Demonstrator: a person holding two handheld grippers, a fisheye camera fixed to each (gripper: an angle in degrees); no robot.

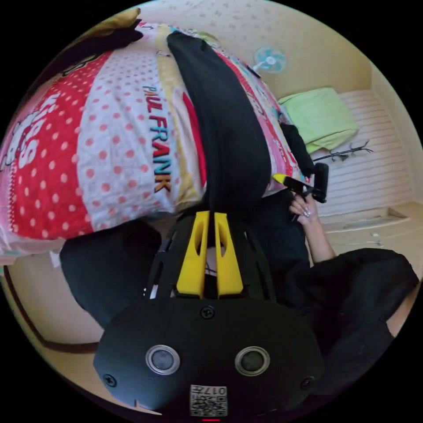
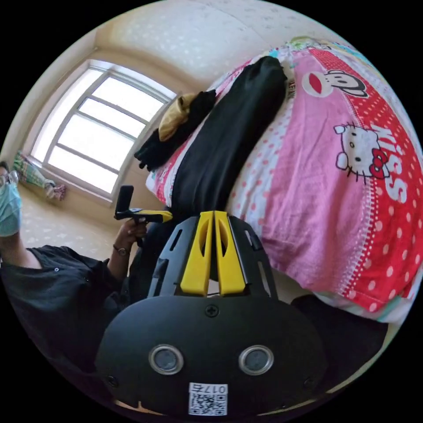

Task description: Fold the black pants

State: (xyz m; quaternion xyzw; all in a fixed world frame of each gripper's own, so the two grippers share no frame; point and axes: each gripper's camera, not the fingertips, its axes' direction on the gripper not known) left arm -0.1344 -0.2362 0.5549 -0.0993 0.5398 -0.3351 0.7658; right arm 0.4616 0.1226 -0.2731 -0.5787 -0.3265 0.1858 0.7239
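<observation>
The black pants (image 1: 224, 132) lie as a long strip on the bed's cartoon-print sheet (image 1: 114, 145), running from 12 o'clock down to the left gripper (image 1: 210, 216), whose jaws are clenched on the near end. The right gripper (image 2: 213, 216) jaws likewise grip the pants (image 2: 229, 136).

Left gripper view: fan (image 1: 269, 60) at 1 o'clock, green pillow (image 1: 324, 116) at 2 o'clock.

Right gripper view: window (image 2: 94, 136) at 10 o'clock, dark clothes pile (image 2: 176, 128) beside the pants.

Bare bedspread (image 2: 308, 211) right of pants (image 2: 220, 145); clothes pile (image 2: 176, 128) left.

pants (image 1: 224, 132): black | bedcover (image 1: 57, 145): red-pink, white dots | cushion (image 1: 324, 116): green
</observation>
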